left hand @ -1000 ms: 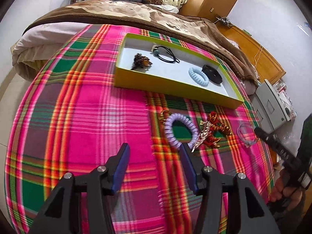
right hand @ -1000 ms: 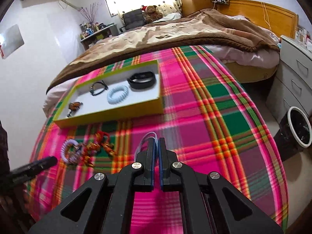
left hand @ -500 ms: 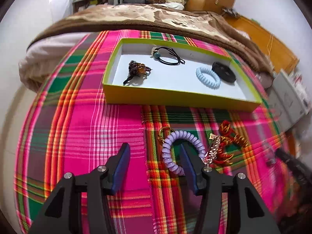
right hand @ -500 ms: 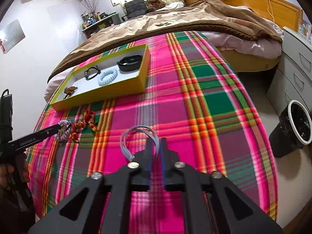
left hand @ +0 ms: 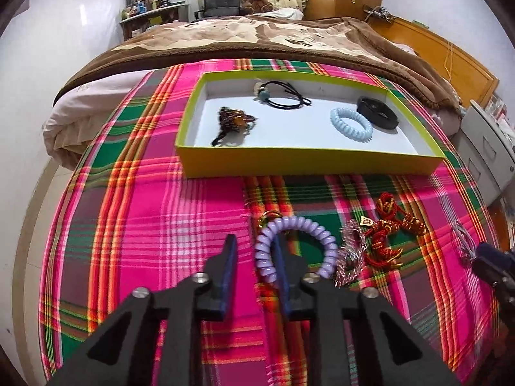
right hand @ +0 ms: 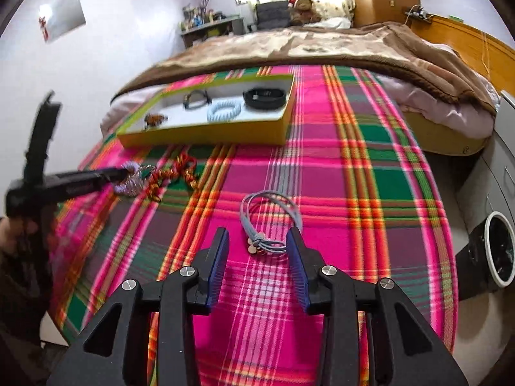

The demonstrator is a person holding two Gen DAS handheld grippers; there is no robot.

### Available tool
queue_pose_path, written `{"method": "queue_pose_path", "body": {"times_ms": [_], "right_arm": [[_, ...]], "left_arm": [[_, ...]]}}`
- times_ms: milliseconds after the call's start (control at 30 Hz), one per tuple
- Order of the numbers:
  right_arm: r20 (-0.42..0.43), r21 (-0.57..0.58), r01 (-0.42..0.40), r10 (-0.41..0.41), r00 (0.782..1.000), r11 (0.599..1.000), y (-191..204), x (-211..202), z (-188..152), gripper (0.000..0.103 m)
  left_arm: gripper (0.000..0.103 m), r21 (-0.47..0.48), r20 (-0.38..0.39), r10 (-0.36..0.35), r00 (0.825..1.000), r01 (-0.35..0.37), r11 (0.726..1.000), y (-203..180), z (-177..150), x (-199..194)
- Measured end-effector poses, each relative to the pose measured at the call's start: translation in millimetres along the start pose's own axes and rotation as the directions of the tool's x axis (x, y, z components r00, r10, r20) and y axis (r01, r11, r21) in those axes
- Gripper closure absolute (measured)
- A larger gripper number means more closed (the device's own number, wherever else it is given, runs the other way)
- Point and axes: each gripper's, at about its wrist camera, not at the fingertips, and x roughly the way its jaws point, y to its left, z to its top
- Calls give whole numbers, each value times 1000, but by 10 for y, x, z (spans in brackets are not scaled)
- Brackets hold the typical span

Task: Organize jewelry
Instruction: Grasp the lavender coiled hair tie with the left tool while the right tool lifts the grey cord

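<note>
Left tool closed on purple coil, beside red cord.

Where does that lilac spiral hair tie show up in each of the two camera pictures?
Left wrist view: the lilac spiral hair tie lies low and centre on the plaid cloth, at the left gripper's fingers.
Right wrist view: at the left edge, a small lilac blur behind the other gripper's tip.
Shared landmark: the yellow-green box beyond it.
</note>
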Motion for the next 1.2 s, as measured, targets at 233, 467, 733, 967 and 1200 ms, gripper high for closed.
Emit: {"method": "queue_pose_path", "body": {"times_ms": [233,467,733,967,1200], "right_arm": [[-17,-90,70,-72,997,993,76,96,-1,65],[-11,-106,121,-123,992,987,111,130,-4,85],[27,-18,110,-109,994,994,20,47,31,86],[67,11,95,-96,993,995,50,-52,71,86],[71,12,84,-85,994,996,104,-46,93,86]], "left_arm": [[91,-43,1,-52,999,52,998,124,-73,-57],[91,-59,-1,-82,997,82,995,195,-117,-95],[91,-71,13,-125,992,126,989,259,-170,-209],[85,-88,-3,-124,992,123,989,324,-179,-191],[59,37,-20,-38,999,39,999,152,-151,-117]]}}
